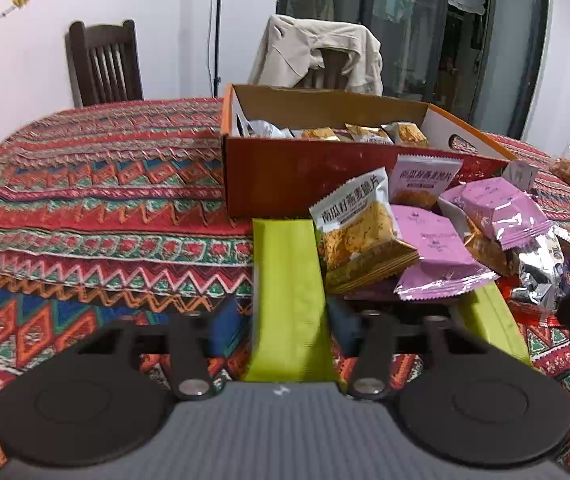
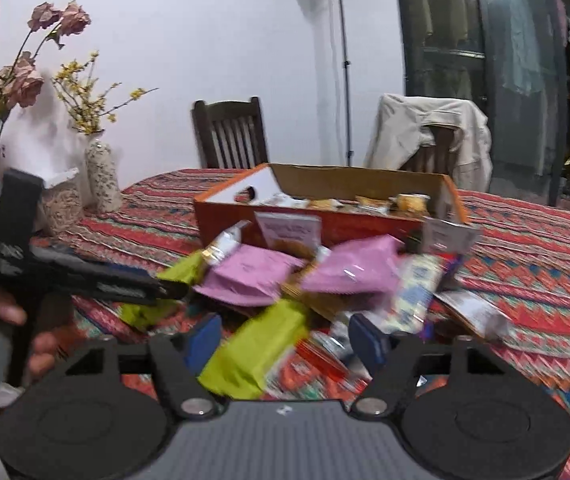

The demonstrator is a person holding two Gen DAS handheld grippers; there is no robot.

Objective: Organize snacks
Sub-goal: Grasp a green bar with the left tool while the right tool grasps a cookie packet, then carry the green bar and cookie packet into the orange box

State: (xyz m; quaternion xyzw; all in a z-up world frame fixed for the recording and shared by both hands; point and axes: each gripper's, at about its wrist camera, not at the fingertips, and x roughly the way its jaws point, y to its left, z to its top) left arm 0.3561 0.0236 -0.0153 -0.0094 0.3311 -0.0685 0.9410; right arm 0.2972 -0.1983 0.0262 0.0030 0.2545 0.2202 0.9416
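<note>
Starting from the left, the left gripper [image 1: 289,312] has its jaws apart around a lime-green snack bar [image 1: 287,300] lying flat on the worktop [image 1: 105,208], not squeezing it yet as far as I can tell. Next over is the loose pile: an oat crisp packet [image 1: 359,228] and pink pouches [image 1: 433,248] leaning on the orange box [image 1: 285,176]. They look light, crinkly and slippery, so I'd pinch the sealed edges. The right gripper [image 2: 285,340] is also open over another green bar [image 2: 257,348], blurry though.
</note>
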